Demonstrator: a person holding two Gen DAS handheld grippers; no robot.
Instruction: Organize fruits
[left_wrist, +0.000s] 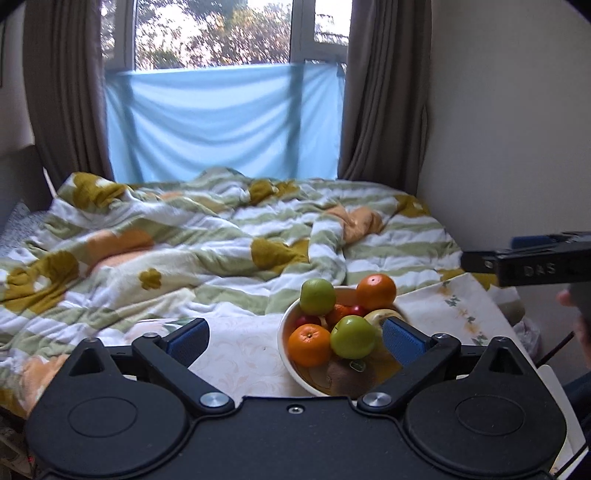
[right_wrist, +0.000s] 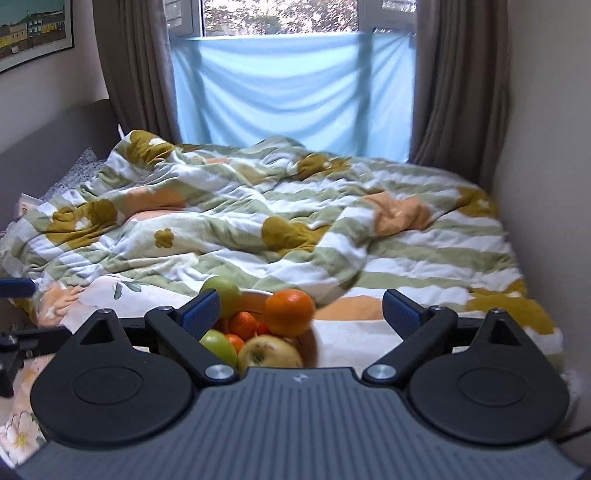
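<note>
The fruit sits heaped in the bowl (left_wrist: 286, 343) on the cloth-covered surface (left_wrist: 236, 354) by the bed; best to check that the top orange (left_wrist: 376, 291) is steady and stay clear; left claw (left_wrist: 293, 338) and right claw (right_wrist: 301, 314) both gape wide, holding nothing.

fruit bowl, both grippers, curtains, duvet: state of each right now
fruit bowl: upright on the table, heaped full
top orange: perched high on the pile
left gripper: jaws open, empty
right gripper: jaws open, empty
curtains: drawn apart
duvet: rumpled on the bed
</note>
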